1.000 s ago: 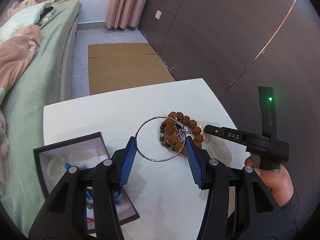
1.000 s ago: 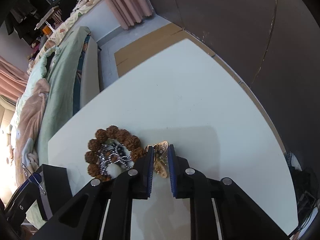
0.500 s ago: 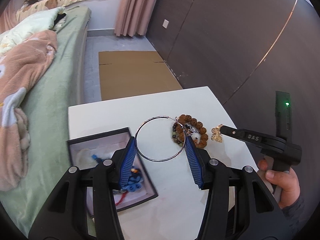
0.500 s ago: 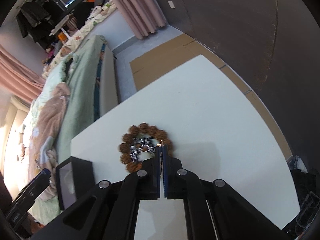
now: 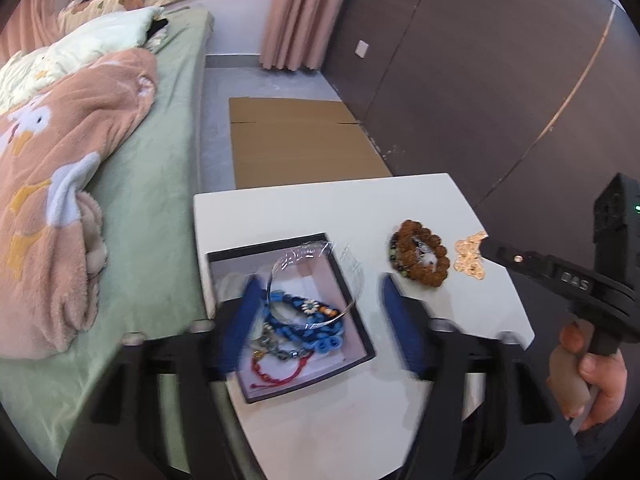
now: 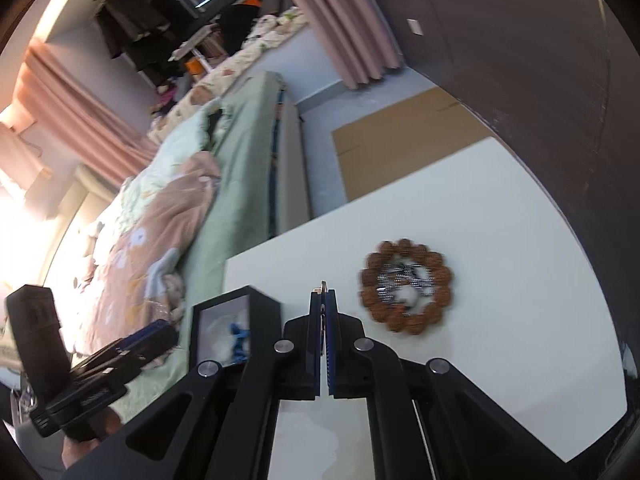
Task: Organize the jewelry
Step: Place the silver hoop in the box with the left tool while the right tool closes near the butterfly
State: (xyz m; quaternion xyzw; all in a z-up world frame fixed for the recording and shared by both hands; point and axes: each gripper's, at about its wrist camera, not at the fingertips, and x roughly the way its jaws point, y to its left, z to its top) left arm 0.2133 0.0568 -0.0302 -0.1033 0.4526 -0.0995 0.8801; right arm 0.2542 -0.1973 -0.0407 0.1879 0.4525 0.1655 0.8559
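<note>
Over the black jewelry box [image 5: 264, 246], my left gripper [image 5: 320, 312] has its jaws opening. A thin silver bangle [image 5: 358, 276], blurred, hangs loose between them above the blue bracelets [image 5: 320, 336] and red cord [image 5: 276, 380] in the box. A brown bead bracelet [image 5: 420, 276] lies on the white table [image 5: 320, 204], to the right of the box. My right gripper [image 5: 486, 247] is shut on a gold butterfly ornament [image 5: 470, 258] and holds it in the air beside the beads. In the right wrist view the ornament [image 6: 322, 285] shows edge-on between the shut jaws of that gripper [image 6: 322, 294]. The bead bracelet [image 6: 368, 280] lies to its right there, and the box [image 6: 260, 300] to its left.
A bed with a green sheet [image 5: 160, 200] and a pink blanket [image 5: 60, 160] runs along the table's left side. Flat cardboard [image 5: 296, 148] lies on the floor beyond the table. A dark panelled wall [image 5: 480, 80] stands close on the right.
My left gripper carried the silver bangle from the bead pile over to the box, and its jaws spread. My right gripper shut on the gold butterfly and lifted it off the table.
</note>
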